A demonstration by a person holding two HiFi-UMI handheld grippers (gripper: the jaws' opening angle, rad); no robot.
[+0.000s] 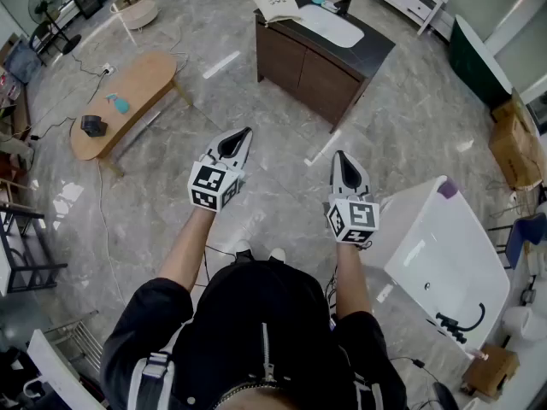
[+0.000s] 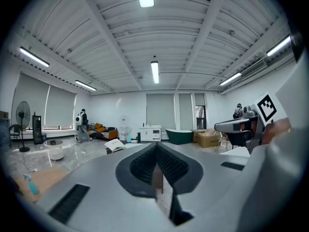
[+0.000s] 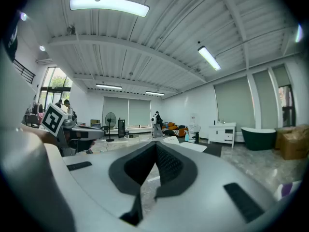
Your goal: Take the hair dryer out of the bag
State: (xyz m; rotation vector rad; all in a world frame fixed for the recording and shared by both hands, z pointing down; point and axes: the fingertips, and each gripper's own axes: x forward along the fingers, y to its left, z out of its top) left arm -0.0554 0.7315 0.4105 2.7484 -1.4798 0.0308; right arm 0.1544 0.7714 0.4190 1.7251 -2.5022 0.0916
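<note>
The left gripper (image 1: 238, 142) has its jaws pressed together with nothing between them. Its own view shows the two ribbed dark pads meeting along a single seam (image 2: 156, 151), with only the room beyond. The right gripper (image 1: 344, 165) is the same: jaws closed on each other (image 3: 155, 151) and holding nothing. Both are held out in front of the person at about waist height, side by side and well apart, pointing forward over the bare marble floor (image 1: 256, 118). Neither touches anything.

Further out, the room holds several pieces of furniture, none within reach of the grippers. A low oval wooden table (image 1: 141, 84) stands off to the person's left. It carries a blue spray bottle (image 1: 118, 102) and a small dark object (image 1: 92, 125) (too small here to tell whether it is a bag). A dark vanity cabinet (image 1: 308, 67) with a white basin stands straight ahead, and a white bathtub (image 1: 444, 246) lies to the right.

No hair dryer can be made out in any view, and no bag can be identified with confidence. The dark item on the wooden table is the only possible candidate.

Judging by this, the task has not started. Nothing is gripped, no bag is open, and the person stands in open floor away from every surface. All of it seems to remain: finding and reaching the bag, spreading the jaws, steadying the bag with one gripper, and drawing the dryer out with the other.
</note>
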